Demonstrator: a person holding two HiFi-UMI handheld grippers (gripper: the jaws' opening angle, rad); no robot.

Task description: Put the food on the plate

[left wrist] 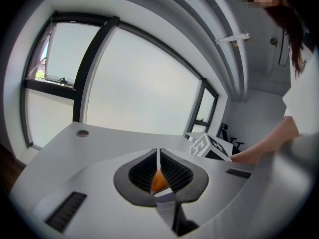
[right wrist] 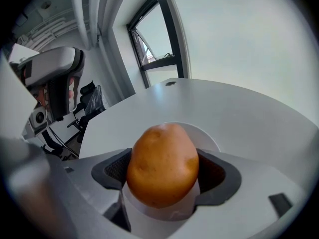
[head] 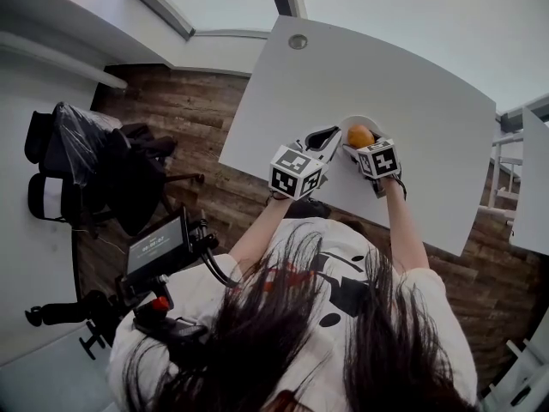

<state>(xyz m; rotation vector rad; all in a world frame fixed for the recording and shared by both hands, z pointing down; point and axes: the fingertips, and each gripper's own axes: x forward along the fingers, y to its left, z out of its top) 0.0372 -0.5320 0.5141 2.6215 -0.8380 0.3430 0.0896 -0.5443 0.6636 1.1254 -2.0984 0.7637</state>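
An orange-brown potato-like food (right wrist: 162, 171) sits between the pads of my right gripper (right wrist: 164, 183), which is shut on it from both sides. Under it lies the white plate (right wrist: 208, 136) on the white table. In the head view the food (head: 359, 136) is over the plate (head: 367, 121), with the right gripper (head: 354, 150) behind it. My left gripper (head: 328, 138) is just left of the plate; its jaws meet with only a thin slit between them. In the left gripper view a sliver of the food (left wrist: 159, 183) shows beyond that gripper (left wrist: 158, 169).
The white table (head: 412, 84) has a round cable cap (head: 298, 41) near its far edge. Black chairs and bags (head: 103, 170) stand on the wooden floor to the left. Large windows run behind the table.
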